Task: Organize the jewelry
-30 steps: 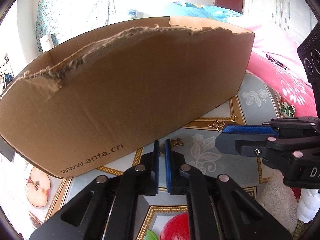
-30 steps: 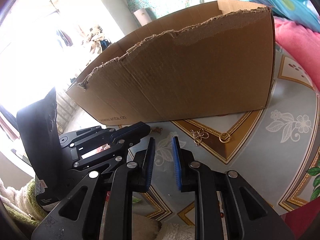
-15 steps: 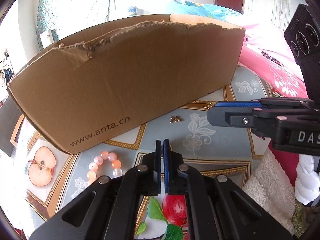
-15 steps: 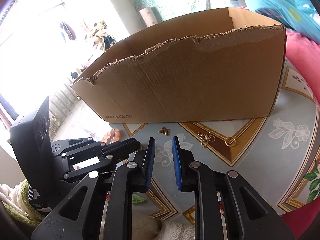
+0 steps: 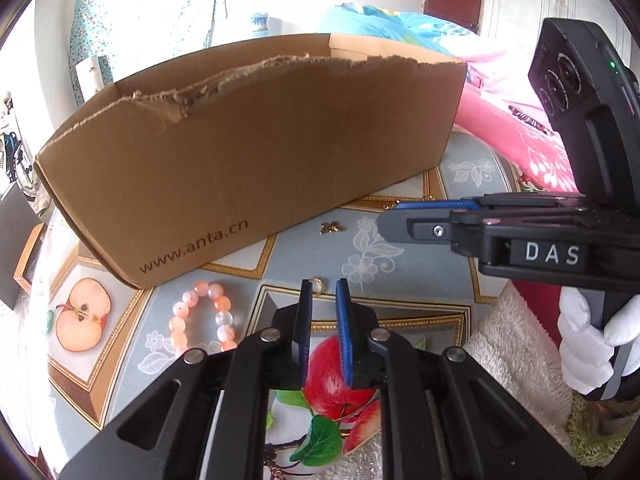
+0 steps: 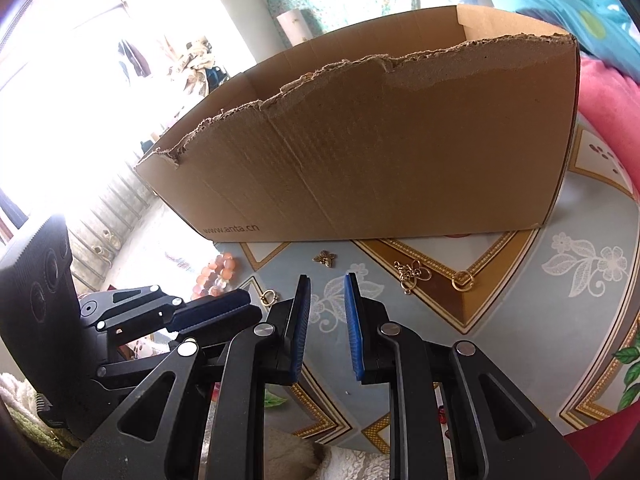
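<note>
Cardboard box (image 5: 256,152) standing on patterned tabletop (image 5: 400,280), torn along its top edge. Just before box: pink bead bracelet (image 5: 202,322), small gold flower charm (image 5: 331,227), gold ring (image 5: 317,283) near left tool (image 5: 323,288). Left tool with pads opening, nothing between them. Right tool (image 6: 327,280) slightly apart, empty. Further right before box, seen from right wrist: gold chain piece (image 6: 412,274) and second ring (image 6: 463,281).

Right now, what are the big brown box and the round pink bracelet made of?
The box looks like plain matte corrugated cardboard: its torn top edge shows fluted, fuzzy layers. The bracelet is glossy, partly see-through pink and orange beads, probably glass or polished stone; the look cannot settle which.
</note>
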Available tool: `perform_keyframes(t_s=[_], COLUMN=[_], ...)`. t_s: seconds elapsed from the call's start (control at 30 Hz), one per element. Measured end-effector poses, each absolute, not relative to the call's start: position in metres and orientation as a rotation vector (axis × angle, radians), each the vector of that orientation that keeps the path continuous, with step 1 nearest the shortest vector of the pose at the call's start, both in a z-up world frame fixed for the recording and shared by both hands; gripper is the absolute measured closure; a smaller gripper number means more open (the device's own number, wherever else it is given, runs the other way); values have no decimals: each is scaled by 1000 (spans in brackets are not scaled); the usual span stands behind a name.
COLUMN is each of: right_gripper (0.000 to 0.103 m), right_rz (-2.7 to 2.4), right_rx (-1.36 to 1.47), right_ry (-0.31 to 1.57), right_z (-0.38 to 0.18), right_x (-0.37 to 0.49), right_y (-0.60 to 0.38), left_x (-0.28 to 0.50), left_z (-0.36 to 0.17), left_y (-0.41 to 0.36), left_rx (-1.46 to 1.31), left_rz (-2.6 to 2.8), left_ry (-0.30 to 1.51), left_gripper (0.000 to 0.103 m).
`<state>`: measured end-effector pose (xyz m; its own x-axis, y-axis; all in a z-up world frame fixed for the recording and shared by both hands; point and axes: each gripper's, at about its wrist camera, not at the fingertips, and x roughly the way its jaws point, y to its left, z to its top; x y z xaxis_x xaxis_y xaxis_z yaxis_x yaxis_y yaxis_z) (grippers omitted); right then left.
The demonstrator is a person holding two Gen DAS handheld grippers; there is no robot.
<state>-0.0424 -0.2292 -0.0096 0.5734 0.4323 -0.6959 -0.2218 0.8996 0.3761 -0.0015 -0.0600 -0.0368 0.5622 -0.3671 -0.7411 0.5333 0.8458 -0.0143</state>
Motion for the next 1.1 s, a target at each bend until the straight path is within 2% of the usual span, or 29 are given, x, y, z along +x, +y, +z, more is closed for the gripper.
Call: perform_keyframes(t_s=[0.1,1.1], right_gripper=[84,84], right_rz=[382,364], right_rx=[262,259], right_ry=[881,903], right_z=[-11,-18], right_x=[-43,-36], right_y=[-231,-228], left_x=[1,14], left_z=[-41,-45], left_y=[-60,-75], left_rx=[211,277], left_rz=[-515,-501], left_ry=[830,791], left_gripper=[87,87])
